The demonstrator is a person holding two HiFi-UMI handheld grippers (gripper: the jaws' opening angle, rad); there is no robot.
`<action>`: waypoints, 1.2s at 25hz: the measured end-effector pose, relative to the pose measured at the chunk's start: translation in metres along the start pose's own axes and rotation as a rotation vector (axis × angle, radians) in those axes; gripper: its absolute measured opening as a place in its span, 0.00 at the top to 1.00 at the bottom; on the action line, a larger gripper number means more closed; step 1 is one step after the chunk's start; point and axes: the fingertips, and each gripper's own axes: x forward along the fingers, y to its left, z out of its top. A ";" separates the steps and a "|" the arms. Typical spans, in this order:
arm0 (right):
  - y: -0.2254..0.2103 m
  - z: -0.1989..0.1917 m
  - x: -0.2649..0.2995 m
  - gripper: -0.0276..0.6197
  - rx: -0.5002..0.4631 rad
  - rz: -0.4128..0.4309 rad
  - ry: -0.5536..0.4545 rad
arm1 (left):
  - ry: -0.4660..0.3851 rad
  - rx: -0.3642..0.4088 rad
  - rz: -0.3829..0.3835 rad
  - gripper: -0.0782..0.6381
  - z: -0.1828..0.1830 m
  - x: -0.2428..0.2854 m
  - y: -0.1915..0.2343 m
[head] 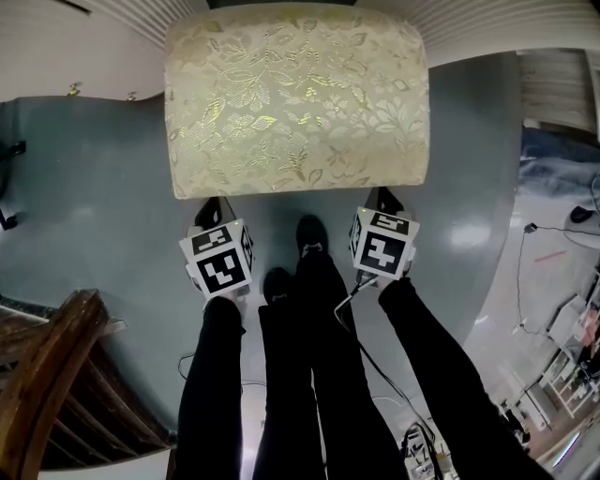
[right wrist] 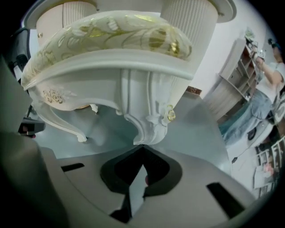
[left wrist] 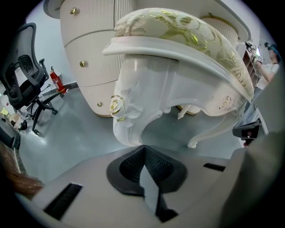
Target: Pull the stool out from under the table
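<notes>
**Wooden chair** (head: 42,380): dark, at the lower left of the head view, apart from the work.

**Office chair** (left wrist: 24,84): black, on the grey floor (head: 103,187), with a red fire extinguisher (left wrist: 56,83) near it.

**Left gripper** (head: 214,214): at the near left corner of the stool, marker cube uppermost. In its own view the jaws are drawn together to a point with no gap at the tips, and the tips (left wrist: 143,147) touch the carved knee of the near left leg (left wrist: 129,111). Whether they nip any edge of the leg cannot be told.

**Stool** (head: 295,98): white carved frame, cream cushion with gold leaf pattern. It stands on the floor in front of the person's legs (head: 314,375), the whole cushion exposed, its far edge at the white fluted table (head: 487,23).

**Right gripper** (head: 384,199): at the near right corner. Its jaws are likewise closed to a point (right wrist: 142,146), tips against the near right leg (right wrist: 149,107), nothing seen between them.

**Second person** (right wrist: 267,84): standing at far right, beside shelving.
</notes>
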 end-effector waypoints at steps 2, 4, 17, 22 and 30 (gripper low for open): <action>-0.002 -0.005 0.000 0.95 0.048 0.018 0.031 | 0.000 -0.004 -0.017 0.88 0.000 -0.002 -0.004; -0.004 -0.008 0.000 0.95 0.068 0.024 0.047 | 0.002 -0.001 -0.028 0.88 -0.001 -0.003 -0.008; -0.002 -0.011 -0.006 0.95 -0.019 0.060 0.042 | 0.011 0.006 -0.025 0.88 -0.004 -0.004 -0.006; 0.002 -0.015 -0.007 0.95 -0.055 0.064 0.049 | 0.019 0.013 -0.027 0.88 -0.005 -0.005 -0.006; 0.006 -0.014 -0.009 0.95 -0.075 0.076 0.047 | 0.025 0.013 -0.025 0.88 -0.008 -0.006 -0.007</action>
